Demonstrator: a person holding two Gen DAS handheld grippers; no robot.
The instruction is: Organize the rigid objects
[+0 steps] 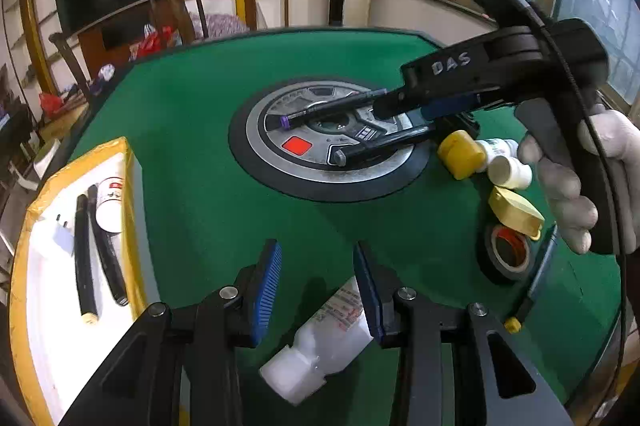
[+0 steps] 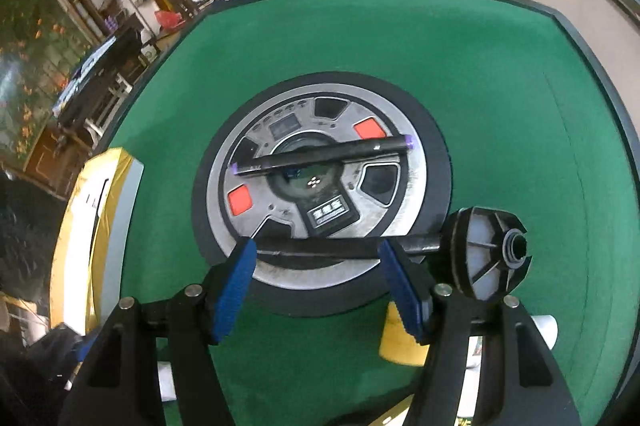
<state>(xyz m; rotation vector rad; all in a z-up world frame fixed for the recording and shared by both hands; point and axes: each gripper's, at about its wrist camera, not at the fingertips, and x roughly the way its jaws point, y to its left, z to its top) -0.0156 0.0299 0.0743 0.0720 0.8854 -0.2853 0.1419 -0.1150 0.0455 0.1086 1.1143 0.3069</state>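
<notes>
While the left gripper point(image 1: 318, 290) hangs over the green felt tabletop point(image 1: 208, 193), its blue ribbed pads clamp a white plastic bottle with a red-printed label point(image 1: 324, 338), cap end tilted toward the camera. To its left sits a white foam box edged in yellow tape point(image 1: 24, 250), with two black pens point(image 1: 82, 258) and a second white bottle point(image 1: 110, 201) inside. The right gripper point(image 2: 318, 280), held by a white-gloved hand point(image 1: 576, 177), has its jaws apart, straddling a black pen with a grey end point(image 2: 316, 248) that lies on the round silver-and-black centre panel point(image 2: 320, 185); contact with the pads: can't tell. A second black pen with purple ends point(image 2: 320, 153) lies across the panel's middle. Near the right-hand edge: yellow-capped white bottle point(image 1: 464, 153), a small white bottle point(image 1: 510, 171), a yellow tape roll point(image 1: 516, 211), a black tape roll point(image 1: 506, 254).
</notes>
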